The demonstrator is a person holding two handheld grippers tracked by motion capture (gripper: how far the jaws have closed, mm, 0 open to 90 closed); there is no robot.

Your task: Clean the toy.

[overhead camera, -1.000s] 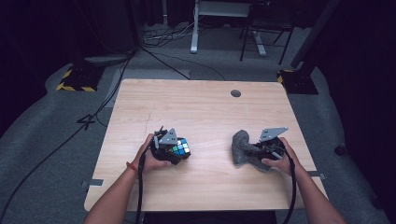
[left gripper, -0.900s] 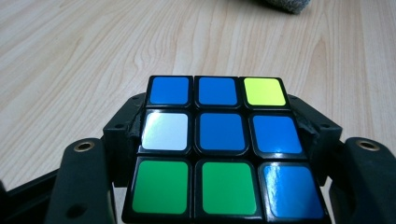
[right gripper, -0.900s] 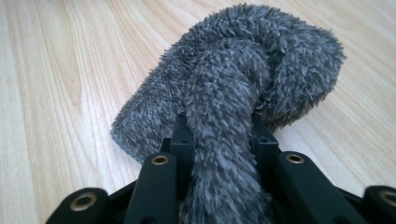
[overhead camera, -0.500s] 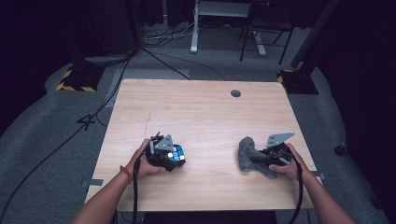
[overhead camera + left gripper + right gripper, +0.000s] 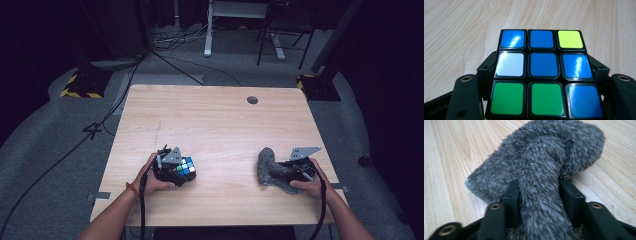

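Note:
A scrambled Rubik's cube (image 5: 187, 166) rests on the wooden table (image 5: 215, 120) near its front left. My left gripper (image 5: 180, 175) is shut on the cube (image 5: 541, 67), one jaw against each side; its jaws have just been easing apart. At the front right lies a grey fuzzy cloth (image 5: 270, 165). A fold of the cloth (image 5: 544, 157) sits between the jaws of my right gripper (image 5: 286, 172). These jaws have just been opening and stand open, with the fur brushing both.
A small round grommet hole (image 5: 252, 100) sits near the table's far edge. Beyond the table, cables, desk legs and yellow-and-black striped bases (image 5: 80, 87) lie on the grey floor. Each gripper's cable trails off the front edge.
My right hand has drawn toward the table's front right edge and sunk, laying the grey cloth down. The left hand and the cube have hardly moved.

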